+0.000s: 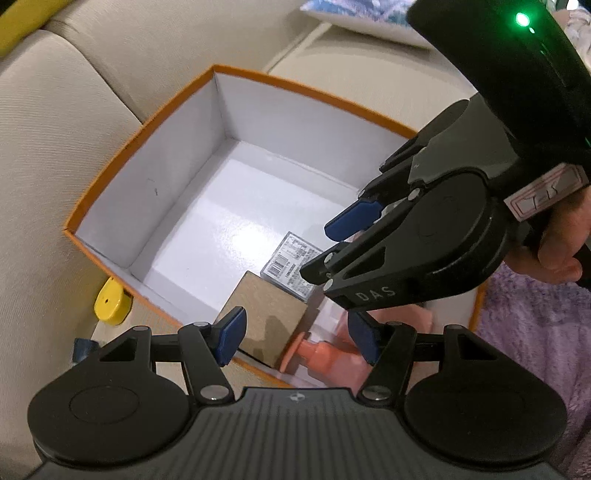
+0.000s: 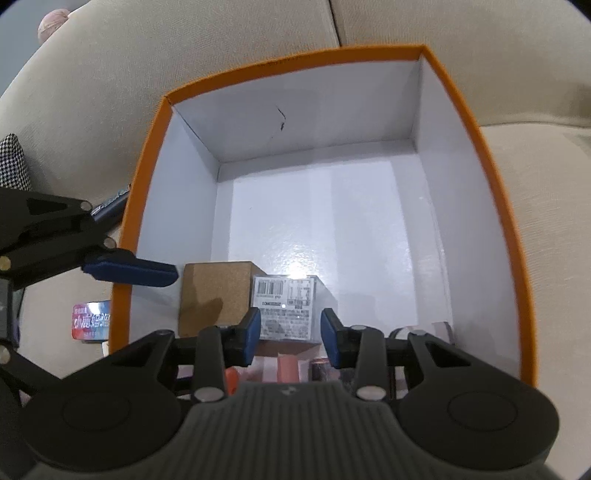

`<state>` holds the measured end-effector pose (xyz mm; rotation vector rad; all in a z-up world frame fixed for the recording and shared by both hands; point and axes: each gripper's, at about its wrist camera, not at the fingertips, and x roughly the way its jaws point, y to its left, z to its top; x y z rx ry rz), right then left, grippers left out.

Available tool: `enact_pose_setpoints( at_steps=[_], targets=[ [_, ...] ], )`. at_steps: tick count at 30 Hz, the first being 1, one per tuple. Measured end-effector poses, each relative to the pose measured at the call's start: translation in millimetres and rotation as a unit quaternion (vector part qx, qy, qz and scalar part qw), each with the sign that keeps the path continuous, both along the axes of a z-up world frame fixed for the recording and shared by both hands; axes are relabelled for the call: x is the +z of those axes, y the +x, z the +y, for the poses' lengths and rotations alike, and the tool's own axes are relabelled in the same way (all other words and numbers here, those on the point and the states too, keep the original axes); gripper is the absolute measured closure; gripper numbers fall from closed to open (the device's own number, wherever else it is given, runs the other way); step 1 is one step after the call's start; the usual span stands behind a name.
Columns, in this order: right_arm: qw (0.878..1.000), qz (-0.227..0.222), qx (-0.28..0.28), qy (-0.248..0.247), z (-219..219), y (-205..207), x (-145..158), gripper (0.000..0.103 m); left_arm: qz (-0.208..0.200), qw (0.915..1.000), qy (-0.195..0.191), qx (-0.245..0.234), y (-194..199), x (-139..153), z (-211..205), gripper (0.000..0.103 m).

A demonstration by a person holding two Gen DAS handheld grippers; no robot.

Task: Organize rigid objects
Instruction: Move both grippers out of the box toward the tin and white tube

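Observation:
An orange box with white inside [image 1: 110, 206] [image 2: 476, 122] stands on a beige sofa. In it sit a brown cork cube [image 1: 269, 317] [image 2: 214, 295], a clear box with a barcode label [image 1: 291, 262] [image 2: 286, 306] and a pink pump bottle [image 1: 325, 358] [image 2: 288, 369]. My left gripper [image 1: 295, 338] is open over the box's near edge, straddling the cube and bottle, holding nothing. My right gripper [image 2: 290, 336] [image 1: 338, 240] is open just above the clear box, holding nothing.
A yellow object [image 1: 110, 306] lies outside the box's left side. A red and blue packet [image 2: 92, 319] and a dark flat item [image 2: 110, 205] lie left of the box. A purple fluffy blanket [image 1: 535, 332] is at right. A patterned cushion [image 1: 354, 14] lies beyond.

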<state>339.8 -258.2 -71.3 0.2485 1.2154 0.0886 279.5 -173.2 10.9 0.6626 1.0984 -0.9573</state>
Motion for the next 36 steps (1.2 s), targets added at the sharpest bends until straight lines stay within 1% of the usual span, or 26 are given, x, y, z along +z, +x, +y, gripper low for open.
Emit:
enact_pose_setpoints(
  at_steps=[3, 5, 9, 10, 11, 14, 16, 18, 21, 22, 24, 27, 29, 30, 33, 34, 36],
  targets=[
    [1.0, -0.016, 0.003, -0.01, 5, -10, 14, 0.065, -0.005, 0.9994, -0.024, 0.025, -10, 12, 12, 0.029],
    [1.0, -0.028, 0.003, -0.011, 7, -18, 23, 0.064, -0.008, 0.9975, -0.046, 0.053, -18, 21, 23, 0.029],
    [0.998, -0.056, 0.002, -0.008, 15, -33, 43, 0.06, -0.015, 0.9901, -0.085, 0.111, -36, 36, 53, 0.029],
    [0.998, -0.065, 0.006, -0.011, 18, -37, 50, 0.06, -0.018, 0.9878, -0.091, 0.125, -40, 38, 60, 0.03],
    [0.997, -0.077, 0.011, -0.012, 22, -41, 56, 0.06, -0.023, 0.9849, -0.098, 0.14, -44, 41, 70, 0.033],
    [0.993, -0.114, 0.024, -0.004, 33, -53, 70, 0.06, -0.031, 0.9733, -0.119, 0.194, -56, 45, 101, 0.033],
    [0.99, -0.135, 0.037, 0.004, 44, -59, 78, 0.06, -0.028, 0.962, -0.129, 0.239, -60, 44, 120, 0.036],
    [0.987, -0.149, 0.055, 0.008, 61, -63, 84, 0.06, -0.025, 0.9488, -0.14, 0.282, -68, 43, 143, 0.038],
    [0.984, -0.154, 0.084, 0.02, 84, -67, 86, 0.059, -0.02, 0.932, -0.145, 0.331, -76, 38, 169, 0.04],
    [0.984, -0.151, 0.095, 0.018, 95, -69, 84, 0.058, -0.017, 0.9282, -0.146, 0.342, -78, 36, 176, 0.04],
    [0.982, -0.145, 0.122, 0.009, 114, -70, 79, 0.058, -0.008, 0.9211, -0.14, 0.363, -82, 30, 190, 0.045],
    [0.977, -0.121, 0.176, -0.009, 146, -70, 65, 0.058, -0.012, 0.9179, -0.117, 0.379, -84, 20, 201, 0.047],
    [0.971, -0.104, 0.214, -0.02, 165, -68, 54, 0.058, -0.008, 0.9167, -0.107, 0.385, -85, 13, 205, 0.05],
    [0.967, -0.099, 0.234, -0.031, 173, -69, 50, 0.058, -0.004, 0.9168, -0.103, 0.386, -85, 10, 209, 0.051],
    [0.95, -0.086, 0.29, -0.082, 197, -62, 31, 0.058, -0.003, 0.9196, -0.084, 0.384, -86, -3, 212, 0.052],
    [0.945, -0.079, 0.304, -0.093, 202, -59, 25, 0.058, -0.002, 0.9194, -0.082, 0.385, -87, -6, 213, 0.052],
    [0.933, -0.065, 0.336, -0.114, 211, -52, 12, 0.058, 0.004, 0.9155, -0.08, 0.394, -82, -14, 217, 0.052]
  ],
)
